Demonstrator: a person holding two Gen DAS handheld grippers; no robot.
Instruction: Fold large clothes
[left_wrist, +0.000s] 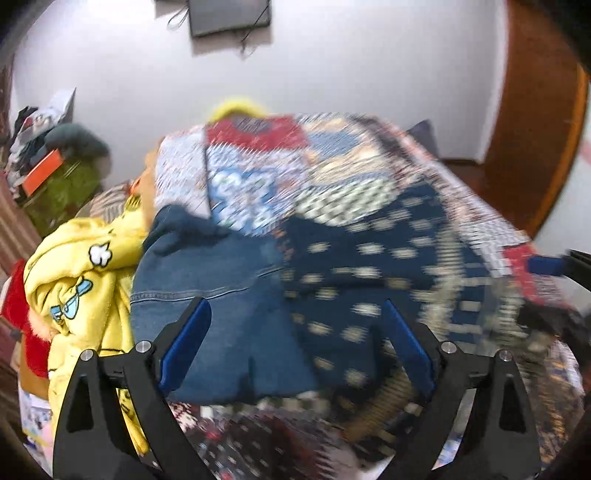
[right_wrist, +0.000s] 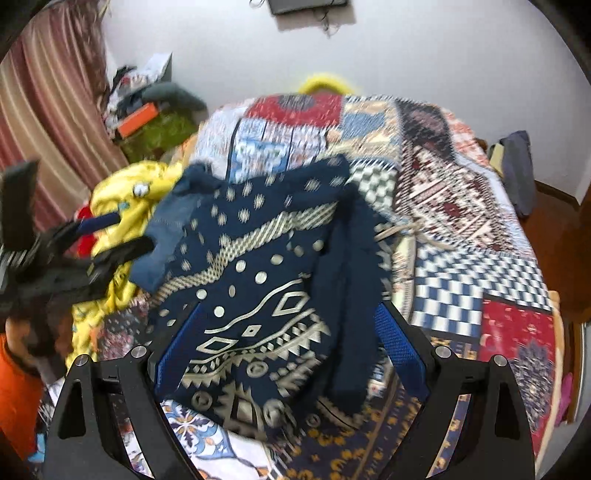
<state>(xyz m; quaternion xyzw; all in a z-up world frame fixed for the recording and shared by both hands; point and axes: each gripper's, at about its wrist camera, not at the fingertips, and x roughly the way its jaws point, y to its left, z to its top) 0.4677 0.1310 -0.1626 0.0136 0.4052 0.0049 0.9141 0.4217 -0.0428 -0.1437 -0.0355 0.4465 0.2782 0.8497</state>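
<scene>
Currently we've both grippers, left gripper (left_wrist: 295, 343) and right gripper (right_wrist: 290, 350), spread wide, gripping nothing; the navy patterned garment (right_wrist: 258, 295) lies bunched on the patchwork quilt (right_wrist: 461, 206), between our fingers.

Both pictures are bright and evenly lit, with soft light and no hard shadows; the white wall (left_wrist: 369, 66) looks a little washed out. Strong motion blur spreads over the patterned blanket (left_wrist: 369, 155) in the left view, where its squares break into streaks, and the navy patterned cloth (right_wrist: 258, 295) in the right view is also smeared. The near black gripper frames stay sharp. The fisheye lens bends straight lines near the edges, and the corners fall into dark, round vignette. The curtain (right_wrist: 48, 122) is curved and soft.
</scene>
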